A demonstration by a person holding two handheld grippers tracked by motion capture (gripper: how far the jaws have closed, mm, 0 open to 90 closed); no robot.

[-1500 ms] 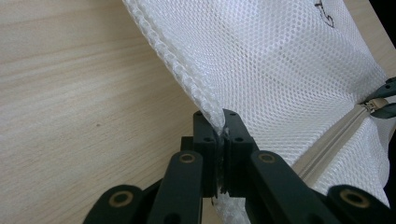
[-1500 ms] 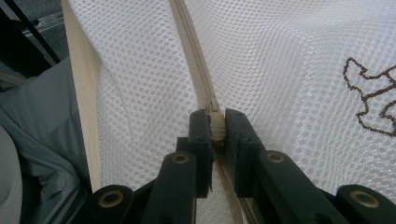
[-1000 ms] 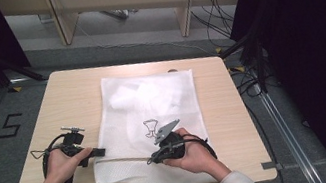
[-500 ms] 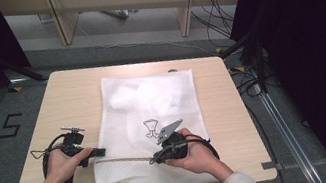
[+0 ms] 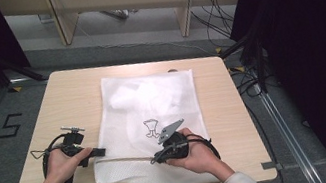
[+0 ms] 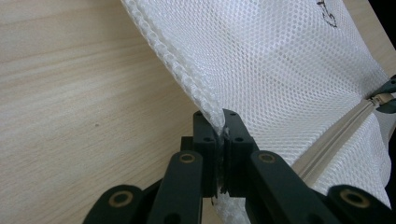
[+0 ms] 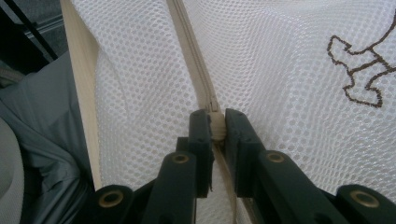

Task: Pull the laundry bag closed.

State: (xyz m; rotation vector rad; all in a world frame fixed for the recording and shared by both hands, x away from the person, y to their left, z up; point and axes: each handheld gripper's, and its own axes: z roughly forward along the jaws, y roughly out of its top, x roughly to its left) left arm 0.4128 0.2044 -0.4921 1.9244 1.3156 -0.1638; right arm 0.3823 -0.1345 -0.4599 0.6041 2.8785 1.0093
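- Mesh laundry bag (image 5: 155, 118): I see it flat on the wooden table (image 5: 66, 98).
- Left gripper (image 6: 223, 133): jaws pinch the bag's edge.
- Right gripper (image 7: 216, 126): jaws pinch its zipper pull (image 7: 215, 125).

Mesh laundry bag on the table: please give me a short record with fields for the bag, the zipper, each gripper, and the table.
bag: white mesh laundry bag, flat on the table, small dark printed figure
zipper: beige zipper near the bag's near edge
left gripper: left gripper, shut on the bag's edge
right gripper: right gripper, shut on the zipper slider
table: light wooden table
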